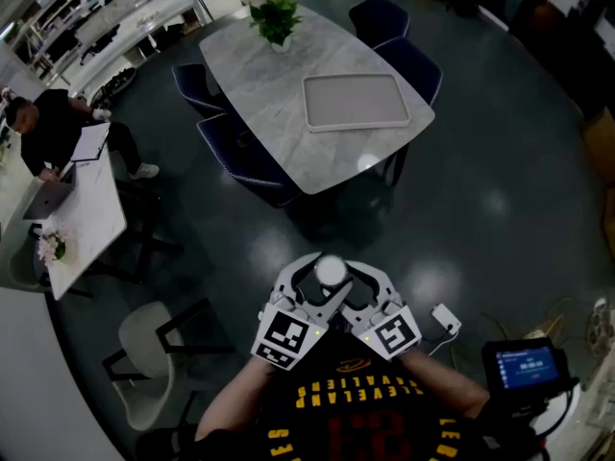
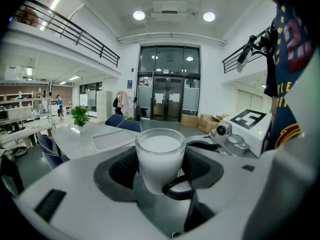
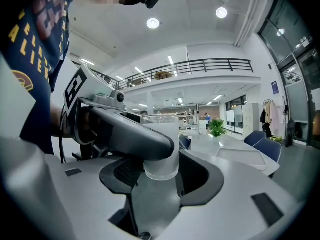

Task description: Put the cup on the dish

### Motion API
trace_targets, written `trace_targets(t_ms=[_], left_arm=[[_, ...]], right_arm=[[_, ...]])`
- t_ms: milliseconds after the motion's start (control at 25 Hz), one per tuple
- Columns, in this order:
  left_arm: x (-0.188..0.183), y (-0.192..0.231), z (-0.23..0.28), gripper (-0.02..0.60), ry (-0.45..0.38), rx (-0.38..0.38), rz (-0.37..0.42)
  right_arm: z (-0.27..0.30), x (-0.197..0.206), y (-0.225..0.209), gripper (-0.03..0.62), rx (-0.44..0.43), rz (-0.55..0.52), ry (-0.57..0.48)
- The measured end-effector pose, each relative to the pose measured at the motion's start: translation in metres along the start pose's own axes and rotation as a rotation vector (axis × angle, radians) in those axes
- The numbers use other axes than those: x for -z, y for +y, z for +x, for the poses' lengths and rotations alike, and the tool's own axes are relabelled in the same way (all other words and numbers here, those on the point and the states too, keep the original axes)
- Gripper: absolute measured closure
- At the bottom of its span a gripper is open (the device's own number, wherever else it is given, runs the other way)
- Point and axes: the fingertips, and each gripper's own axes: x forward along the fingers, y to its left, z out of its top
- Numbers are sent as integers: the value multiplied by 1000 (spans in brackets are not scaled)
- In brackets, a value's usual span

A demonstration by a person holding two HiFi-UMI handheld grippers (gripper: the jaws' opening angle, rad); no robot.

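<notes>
So the person is standing well back from the bench with the cup up in the air right in front of their chest, and both sets of tongs are on it at once. The left tongs have their ribbed dark pads up against either side of the cup, so they're pinching it. The right tongs look like they're clamped on it too, with one left jaw lying across the near side of the cup in the right gripper view. The cup itself is a frosted white tumbler with straight walls and no handle. It reads as glass or hard plastic, so probably stiff, smooth and a bit slippery, and breakable if it's dropped on that hard floor. Can't tell whether there's anything in it or whether the white is just the frosting, so keeping it upright seems wise. Best hold is probably what's already there: squeezing the straight wall around mid-height, not the rim. No dish shows up in any view, honestly. The bench only carries a grey tray and a potted plant, and it's well apart from the cup, so the carry looks barely started.
</notes>
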Motion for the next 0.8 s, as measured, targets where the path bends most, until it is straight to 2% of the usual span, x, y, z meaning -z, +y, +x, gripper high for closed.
trace_targets(t_ms=[240,800], left_arm=[[-2,23,16,316,0,17,-6],[-32,98,65,316,12,106,41]], right_arm=[[20,2,-19,375,7,13,15],[84,-16,-91,375,101,24,5]])
